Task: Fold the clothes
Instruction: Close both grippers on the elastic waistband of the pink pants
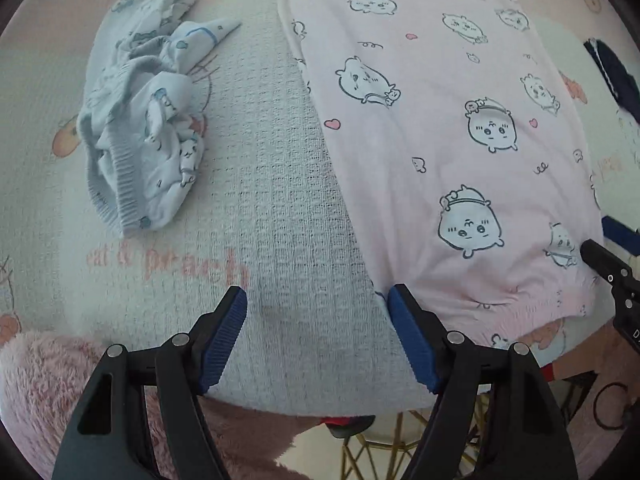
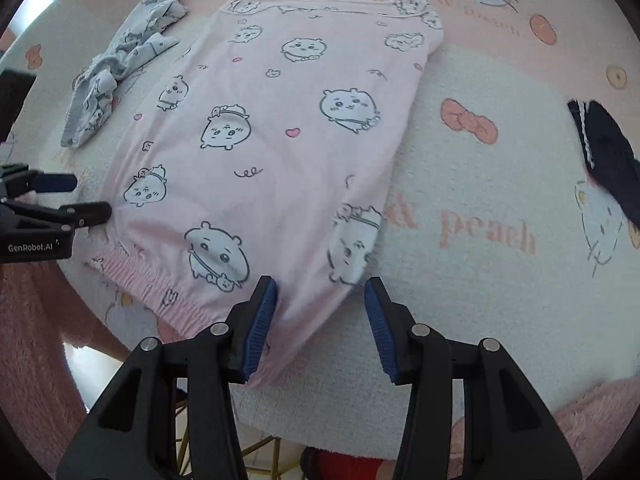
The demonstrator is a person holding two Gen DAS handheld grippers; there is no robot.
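Observation:
A pink garment (image 1: 432,128) printed with cartoon animals lies flat on the blanket-covered table, its elastic hem toward me. My left gripper (image 1: 318,294) stands open just left of the garment's near left corner, nothing between its blue pads. In the right wrist view the same pink garment (image 2: 280,140) spreads ahead; my right gripper (image 2: 320,284) is open over its near right corner, with cloth lying between the fingers but not pinched. The left gripper (image 2: 86,198) shows at the left edge there, the right gripper's finger (image 1: 600,256) at the right edge of the left view.
A crumpled pale blue garment (image 1: 148,112) lies at the left, also visible as a blue heap (image 2: 116,68). A dark navy garment (image 2: 608,156) sits at the far right. The cream blanket (image 1: 272,200) carries pink lettering. Fluffy pink fabric (image 1: 36,376) hangs below the table edge.

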